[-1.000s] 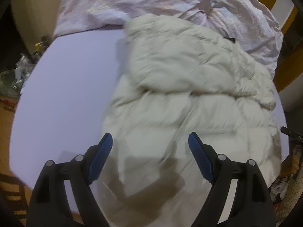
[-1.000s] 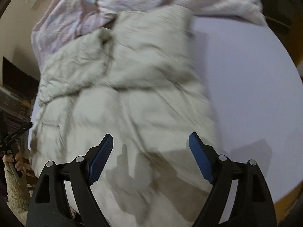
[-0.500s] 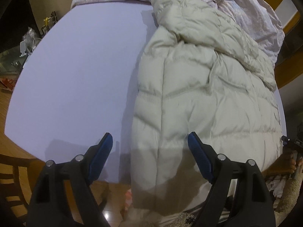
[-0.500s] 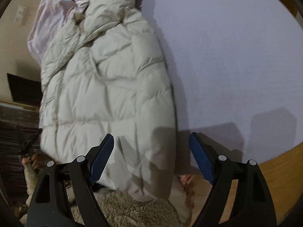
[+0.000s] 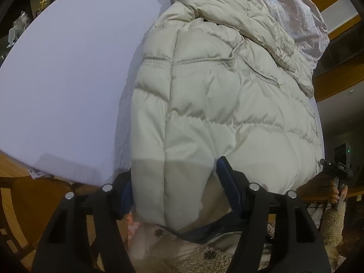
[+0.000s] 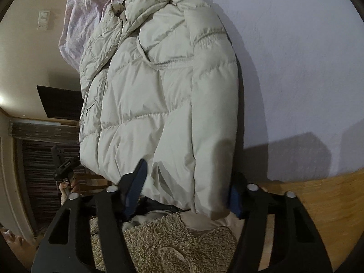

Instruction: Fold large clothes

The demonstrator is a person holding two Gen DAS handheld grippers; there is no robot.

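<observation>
The cream puffer jacket [image 5: 223,104] lies lengthwise on the lilac tabletop [image 5: 68,72], its hem hanging over the near edge. The left gripper [image 5: 175,182] and the right gripper [image 6: 185,188] each straddle one bottom corner of that hem; both sets of jaws have just been closing, with padded fabric bulging between the blue pads, which look pressed into it at each corner. To fold well, I judge each grip should take the full thickness of both layers at the hem seam, not just the slippery shell, then both hands should lift together and carry the hem evenly toward the collar so the quilting does not skew.

The left wrist view shows the jacket's bare left flank, the pink crumpled sheet [image 5: 302,11] beyond the collar, and the person's other hand [image 5: 336,195] on its handle. The right wrist view alone shows the zipped pocket [image 6: 89,109], a wall switch [image 6: 43,20] and the person's fleecy sleeve [image 6: 163,245]
</observation>
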